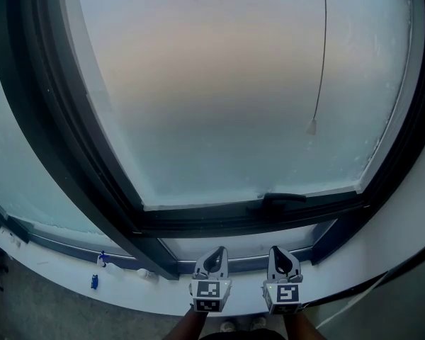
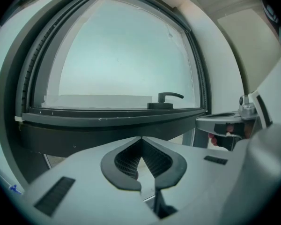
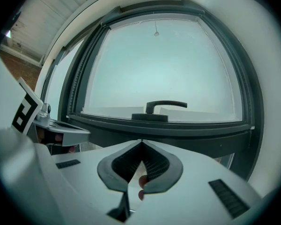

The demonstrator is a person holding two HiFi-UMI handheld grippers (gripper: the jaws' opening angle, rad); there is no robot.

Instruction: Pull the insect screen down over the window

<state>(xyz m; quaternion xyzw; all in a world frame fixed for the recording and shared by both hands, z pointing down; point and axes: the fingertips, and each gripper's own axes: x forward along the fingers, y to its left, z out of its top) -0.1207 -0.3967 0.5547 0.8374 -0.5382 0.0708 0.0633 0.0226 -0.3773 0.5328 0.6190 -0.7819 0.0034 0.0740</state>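
Observation:
The window (image 1: 219, 98) has a dark frame and a frosted-looking pane. A thin cord hangs in front of the pane at the right and ends in a small pale pull (image 1: 312, 126), also high in the right gripper view as the pull (image 3: 156, 33). No screen shows over the glass. A dark window handle (image 1: 280, 198) lies along the bottom of the sash. My left gripper (image 1: 215, 252) and right gripper (image 1: 280, 251) sit side by side below the sash, both shut with nothing between the jaws. The handle (image 2: 167, 97) (image 3: 161, 108) stands beyond each gripper's tips.
A white sill (image 1: 382, 261) runs under the window. Small blue items (image 1: 94, 282) lie on the sill at the left. A second dark-framed pane (image 1: 14, 168) adjoins at the left. A lower fixed pane (image 1: 234, 248) sits just beyond the grippers.

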